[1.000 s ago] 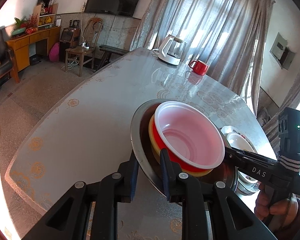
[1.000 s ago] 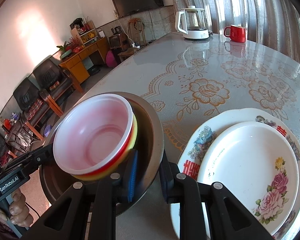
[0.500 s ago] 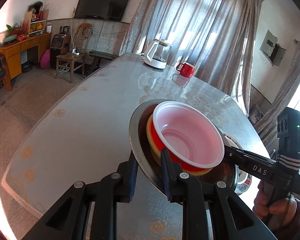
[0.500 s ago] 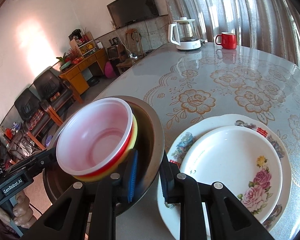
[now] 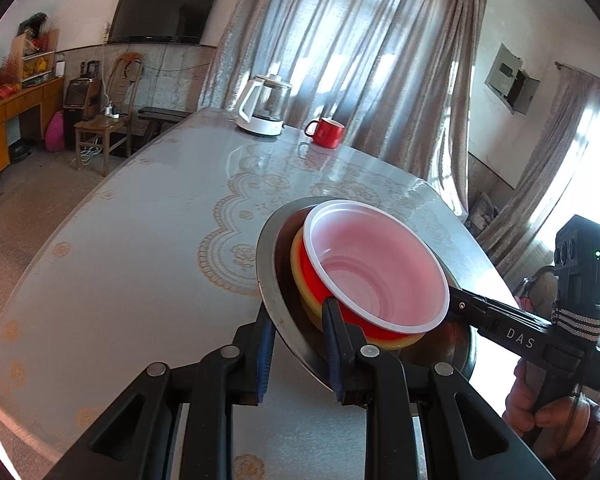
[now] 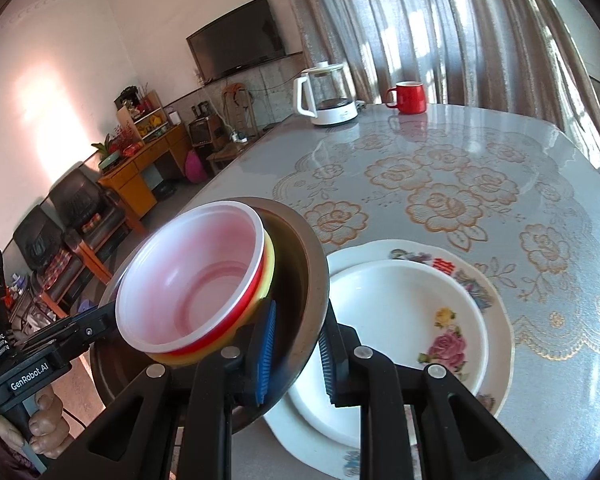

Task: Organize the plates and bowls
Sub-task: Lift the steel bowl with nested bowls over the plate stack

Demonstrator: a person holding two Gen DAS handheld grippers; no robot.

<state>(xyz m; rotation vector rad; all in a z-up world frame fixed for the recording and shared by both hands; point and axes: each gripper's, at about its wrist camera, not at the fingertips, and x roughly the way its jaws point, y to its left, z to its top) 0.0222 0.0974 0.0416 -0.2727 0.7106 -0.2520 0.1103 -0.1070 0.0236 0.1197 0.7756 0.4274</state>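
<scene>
A metal basin (image 5: 271, 264) hangs above the table with a nested stack of plastic bowls (image 5: 374, 264) inside it, white on top, then red and yellow. My left gripper (image 5: 298, 316) is shut on the basin's near rim. Across from it my right gripper (image 5: 456, 300), held by a hand, grips the opposite rim. In the right wrist view my right gripper (image 6: 298, 320) clamps the basin (image 6: 300, 248) edge, the bowls (image 6: 196, 276) sit left of it, and my left gripper (image 6: 102, 318) holds the far side. A white floral dish (image 6: 400, 312) rests on a larger floral plate (image 6: 496, 304) just right of the basin.
At the far end of the flower-patterned table (image 6: 460, 168) stand a glass kettle (image 6: 328, 96) and a red mug (image 6: 408, 98). The kettle (image 5: 264, 108) and mug (image 5: 328, 132) also show in the left wrist view. Chairs and a wooden cabinet line the room beyond the table's left edge.
Both grippers have carried the basin with its bowls upward and across the table together. In the right wrist view the floral plates have slid toward the middle, partly under the basin's rim.
</scene>
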